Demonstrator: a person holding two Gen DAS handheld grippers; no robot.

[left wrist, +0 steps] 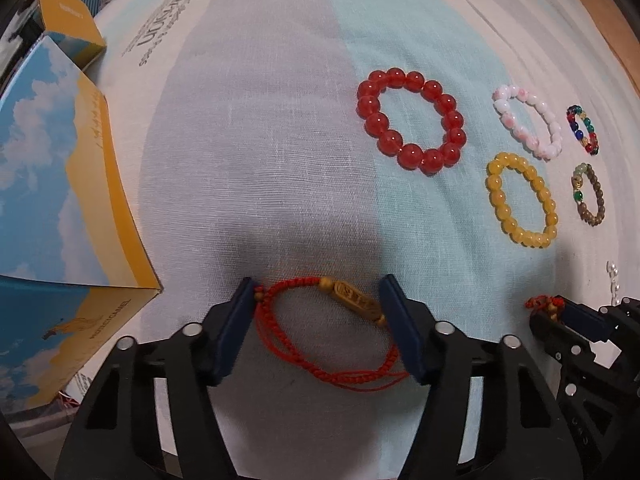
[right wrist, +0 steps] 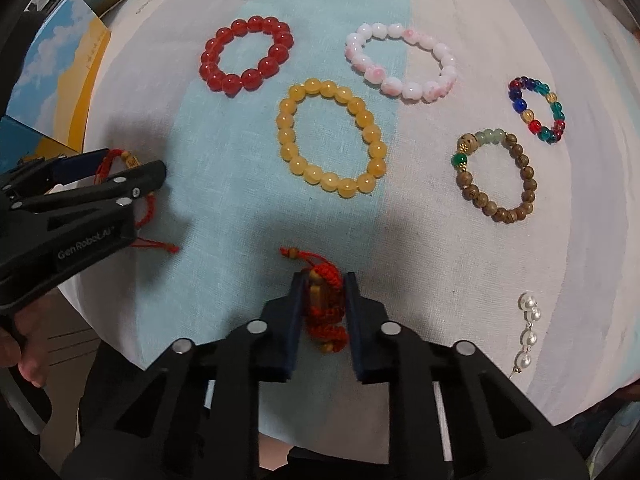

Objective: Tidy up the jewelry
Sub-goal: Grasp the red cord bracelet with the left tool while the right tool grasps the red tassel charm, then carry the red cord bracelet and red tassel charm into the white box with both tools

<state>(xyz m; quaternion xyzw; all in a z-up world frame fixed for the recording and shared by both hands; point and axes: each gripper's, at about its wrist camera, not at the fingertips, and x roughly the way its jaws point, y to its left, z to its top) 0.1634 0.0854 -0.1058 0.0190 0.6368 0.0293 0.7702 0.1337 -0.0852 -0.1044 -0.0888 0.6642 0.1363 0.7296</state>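
Red cord bracelet [left wrist: 328,332] lies flat on the cloth-covered surface [left wrist: 280,160] between the spread left tongs [left wrist: 316,308]. Right tongs [right wrist: 323,300] pinch a bunched red knotted bracelet [right wrist: 325,312]. Best to close the left pair on the gold barrel bead [left wrist: 354,300], not the loose cords.

A home, by the look of it. A striped cloth [left wrist: 280,140] covers the surface. Printed cardboard boxes [left wrist: 60,200] crowd its left edge.

Bracelets ahead of the right gripper [right wrist: 320,300]
A cord bracelet [right wrist: 324,312] sits between its fingers; the bead bracelets [right wrist: 331,138] lie ahead on the cloth [right wrist: 224,208], pearl strand [right wrist: 528,330] right.
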